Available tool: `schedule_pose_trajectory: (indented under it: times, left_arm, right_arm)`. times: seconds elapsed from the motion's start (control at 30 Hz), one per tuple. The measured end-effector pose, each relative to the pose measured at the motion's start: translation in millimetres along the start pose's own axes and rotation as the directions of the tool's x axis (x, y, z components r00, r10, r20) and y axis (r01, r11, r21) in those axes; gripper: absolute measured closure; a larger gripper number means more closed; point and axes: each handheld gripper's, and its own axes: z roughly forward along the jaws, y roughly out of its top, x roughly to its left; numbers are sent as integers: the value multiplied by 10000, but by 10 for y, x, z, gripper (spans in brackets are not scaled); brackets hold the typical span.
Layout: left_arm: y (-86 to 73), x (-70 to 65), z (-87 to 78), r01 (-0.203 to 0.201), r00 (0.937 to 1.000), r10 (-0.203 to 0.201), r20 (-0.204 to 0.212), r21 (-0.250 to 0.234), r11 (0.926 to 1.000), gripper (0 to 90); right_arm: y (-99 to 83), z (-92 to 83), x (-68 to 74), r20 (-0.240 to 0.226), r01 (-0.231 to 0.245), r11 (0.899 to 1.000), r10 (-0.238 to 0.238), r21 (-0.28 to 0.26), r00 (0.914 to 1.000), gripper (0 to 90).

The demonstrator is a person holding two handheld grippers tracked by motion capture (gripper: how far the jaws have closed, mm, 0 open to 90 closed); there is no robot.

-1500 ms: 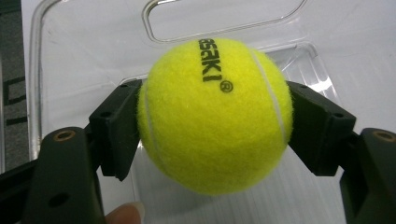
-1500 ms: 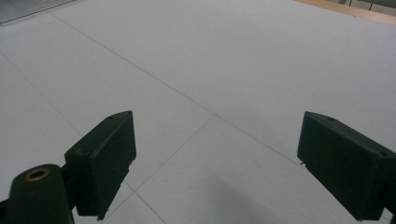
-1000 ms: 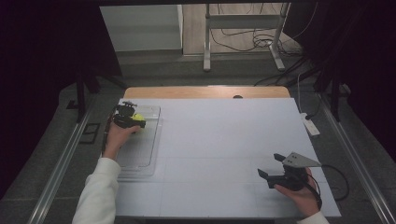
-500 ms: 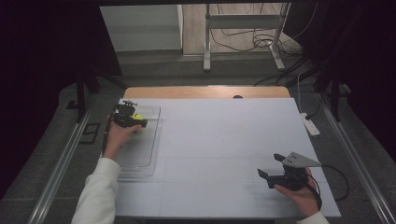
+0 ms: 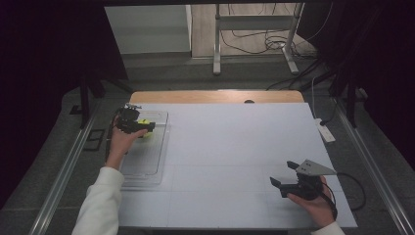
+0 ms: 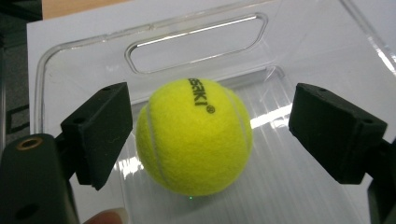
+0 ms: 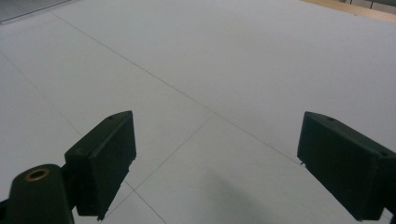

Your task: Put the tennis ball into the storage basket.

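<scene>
Both of our grippers stand spread, the left gripper [image 6: 205,140] having just been opening around the tennis ball [image 6: 194,135] resting in the clear tray [image 6: 84,51], so we should lift straight up without nudging it, right gripper [image 5: 286,176] idle.

The left gripper [image 6: 208,135] has just been opening its jaws: both now stand clear of the tennis ball [image 6: 194,136], which sits between them on the floor of the clear tray [image 6: 84,56].
</scene>
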Motion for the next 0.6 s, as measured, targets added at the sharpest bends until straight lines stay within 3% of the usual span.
schedule_pose_trajectory:
  times: [0.23, 0.43, 0.6]
  left_arm:
    - [-20, -21, -84, -122, 9999, 127, 110, -424, 9990, 146]
    - [-59, -14, -152, 76, 9984, -30, 566, -804, 9967, 147]
    - [-85, -53, -215, -2, 9966, 88, 819, -1044, 9945, 149]
  right_arm:
    - [-1, 1, -7, -14, -6, 10000, 6, -23, 10000, 122]
    - [-5, 2, -18, -16, -82, 10000, 82, -41, 10000, 123]
    - [-10, 0, -34, -29, -153, 9999, 153, -34, 9999, 122]
